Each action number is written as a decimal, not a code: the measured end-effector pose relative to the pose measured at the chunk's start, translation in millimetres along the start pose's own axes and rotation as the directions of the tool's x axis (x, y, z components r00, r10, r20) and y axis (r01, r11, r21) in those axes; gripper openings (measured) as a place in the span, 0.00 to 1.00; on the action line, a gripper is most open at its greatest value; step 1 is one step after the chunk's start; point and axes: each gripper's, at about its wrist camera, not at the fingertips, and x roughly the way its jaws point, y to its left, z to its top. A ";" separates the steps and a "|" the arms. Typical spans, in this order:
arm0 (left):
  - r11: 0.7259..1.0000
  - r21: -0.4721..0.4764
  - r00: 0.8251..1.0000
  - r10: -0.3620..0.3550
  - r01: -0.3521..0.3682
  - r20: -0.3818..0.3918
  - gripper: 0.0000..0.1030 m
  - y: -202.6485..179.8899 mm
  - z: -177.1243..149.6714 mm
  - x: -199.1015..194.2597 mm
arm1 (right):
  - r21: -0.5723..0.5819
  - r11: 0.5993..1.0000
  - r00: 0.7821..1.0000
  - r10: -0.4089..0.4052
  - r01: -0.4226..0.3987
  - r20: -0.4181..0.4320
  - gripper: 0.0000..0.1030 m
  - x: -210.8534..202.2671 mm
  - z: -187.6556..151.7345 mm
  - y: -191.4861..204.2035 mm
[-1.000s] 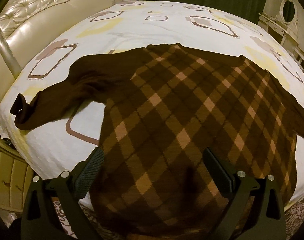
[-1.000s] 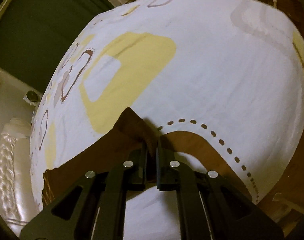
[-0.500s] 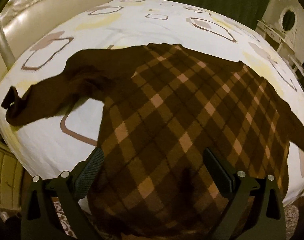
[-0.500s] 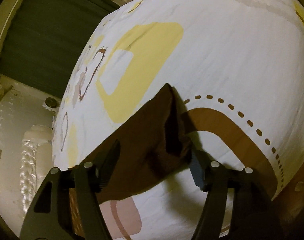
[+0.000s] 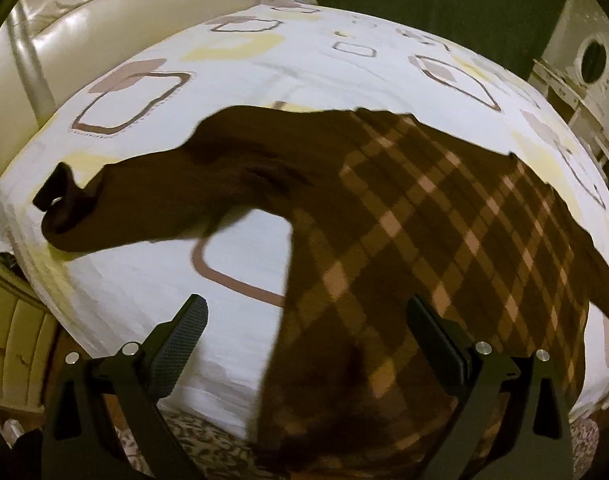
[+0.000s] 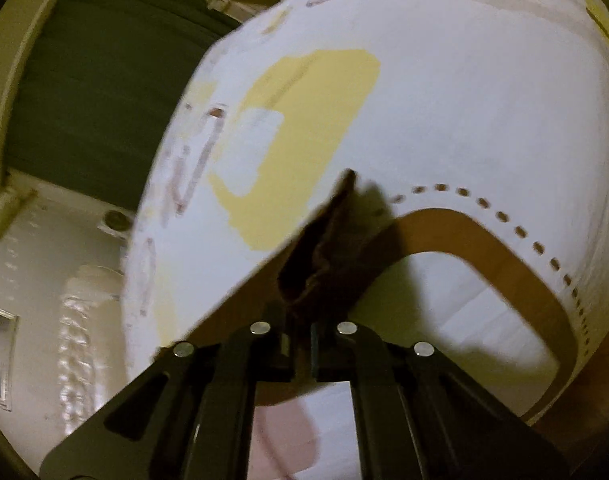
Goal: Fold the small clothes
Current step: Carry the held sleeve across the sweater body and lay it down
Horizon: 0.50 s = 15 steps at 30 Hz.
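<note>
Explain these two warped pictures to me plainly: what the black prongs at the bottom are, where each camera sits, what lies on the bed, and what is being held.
There is no robot here. A person holds a two-finger gripper in each hand, and each carries a wide-angle camera looking forward along its fingers, which bends the view.

The left wrist picture shows the left gripper, its jaws wide apart with nothing clamped. Beyond it a brown checked sweater lies spread on a white patterned bedsheet, one plain brown sleeve stretched to the picture's left.

The right wrist picture shows the right gripper shut on a bunched piece of brown fabric, apparently part of that sweater, above the same sheet.
</note>
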 end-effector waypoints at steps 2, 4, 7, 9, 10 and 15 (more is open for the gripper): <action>1.000 -0.008 1.000 0.008 -0.008 0.005 0.96 6.1 1.6 -1.6 | -0.030 0.999 0.999 0.045 -0.044 0.010 0.03 -7.7 -3.2 21.4; 1.000 -0.001 1.000 0.019 -0.019 0.010 0.96 9.8 2.7 -3.1 | -0.067 0.994 0.996 0.087 -0.086 0.014 0.03 -13.8 -7.7 44.0; 1.000 0.005 1.000 0.018 -0.018 0.012 0.96 13.9 2.6 -4.8 | -0.150 0.974 0.985 0.174 -0.171 0.006 0.03 -23.6 -22.0 95.7; 1.000 0.003 1.000 0.012 -0.012 0.016 0.96 17.1 2.8 -5.7 | -0.196 0.955 0.975 0.224 -0.222 -0.012 0.03 -23.8 -33.9 132.6; 1.000 0.002 1.000 0.009 -0.009 0.019 0.96 18.8 2.6 -6.5 | -0.223 0.943 0.969 0.246 -0.245 -0.024 0.03 -23.4 -41.5 150.7; 1.000 0.015 0.999 0.005 -0.005 0.032 0.96 24.1 1.7 -7.8 | -0.320 0.874 0.931 0.346 -0.366 -0.118 0.03 -8.2 -91.9 237.1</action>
